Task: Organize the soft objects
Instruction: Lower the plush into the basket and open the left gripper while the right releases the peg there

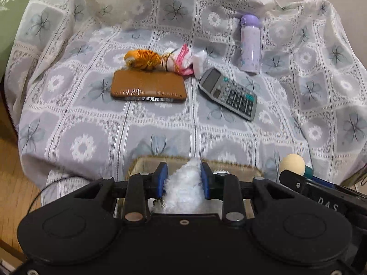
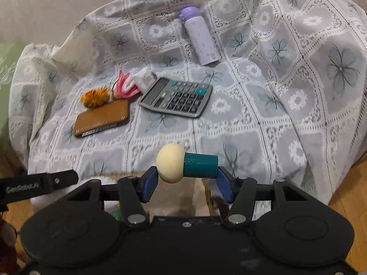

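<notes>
My left gripper (image 1: 184, 171) is shut on a white fluffy plush piece (image 1: 183, 190), which bulges up between the blue pads. My right gripper (image 2: 187, 174) is shut on a mushroom-shaped soft toy (image 2: 187, 165) with a cream round head and a teal stem, held sideways. The same toy (image 1: 292, 163) shows at the right edge of the left wrist view. Both grippers hang side by side over the near edge of the flowered cloth (image 1: 160, 126). Farther back on the cloth lie an orange fluffy toy (image 1: 142, 59) and a pink-and-white tasselled one (image 1: 181, 60).
A brown wallet (image 1: 148, 87), a grey calculator (image 1: 228, 94) and a purple bottle (image 1: 250, 43) lie on the cloth. A tan-rimmed box (image 1: 229, 166) sits just under the left gripper. Wooden floor (image 1: 13, 178) shows on both sides, and a green cushion (image 1: 9, 23) at far left.
</notes>
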### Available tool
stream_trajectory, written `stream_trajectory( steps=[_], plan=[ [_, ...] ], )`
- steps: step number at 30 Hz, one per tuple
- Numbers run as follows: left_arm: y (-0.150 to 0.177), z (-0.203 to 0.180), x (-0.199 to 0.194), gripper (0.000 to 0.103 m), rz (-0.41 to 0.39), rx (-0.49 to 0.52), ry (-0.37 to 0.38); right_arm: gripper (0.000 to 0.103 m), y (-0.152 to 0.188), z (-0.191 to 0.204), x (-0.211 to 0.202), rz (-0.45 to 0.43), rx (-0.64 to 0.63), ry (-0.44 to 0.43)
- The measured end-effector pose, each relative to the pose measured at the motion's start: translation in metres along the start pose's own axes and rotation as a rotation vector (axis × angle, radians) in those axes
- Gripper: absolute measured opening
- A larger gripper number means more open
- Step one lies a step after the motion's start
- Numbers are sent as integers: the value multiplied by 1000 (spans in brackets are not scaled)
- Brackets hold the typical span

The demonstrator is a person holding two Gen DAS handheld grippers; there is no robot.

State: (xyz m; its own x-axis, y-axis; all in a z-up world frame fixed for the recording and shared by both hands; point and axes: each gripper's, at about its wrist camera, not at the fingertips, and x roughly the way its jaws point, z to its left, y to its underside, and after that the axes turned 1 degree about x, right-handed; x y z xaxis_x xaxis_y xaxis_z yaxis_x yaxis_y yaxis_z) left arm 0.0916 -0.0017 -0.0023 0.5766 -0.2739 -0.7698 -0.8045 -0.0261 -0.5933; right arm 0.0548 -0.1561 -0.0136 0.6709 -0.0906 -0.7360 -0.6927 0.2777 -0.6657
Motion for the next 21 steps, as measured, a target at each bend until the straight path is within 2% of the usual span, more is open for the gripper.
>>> stream_trajectory(
  steps=[9,12,21],
  plan=[
    [36,-2,-13,31,-2,2,-19,55,41,3,-21,51,-39,-50],
    [43,-3,-17,31,-14,-3,-27,55,43,-3,-27,65,-6,-88],
    [59,-5,-23,32,-33,-33,-21,55,45,-8,-35,74,20,-97]
  ],
)
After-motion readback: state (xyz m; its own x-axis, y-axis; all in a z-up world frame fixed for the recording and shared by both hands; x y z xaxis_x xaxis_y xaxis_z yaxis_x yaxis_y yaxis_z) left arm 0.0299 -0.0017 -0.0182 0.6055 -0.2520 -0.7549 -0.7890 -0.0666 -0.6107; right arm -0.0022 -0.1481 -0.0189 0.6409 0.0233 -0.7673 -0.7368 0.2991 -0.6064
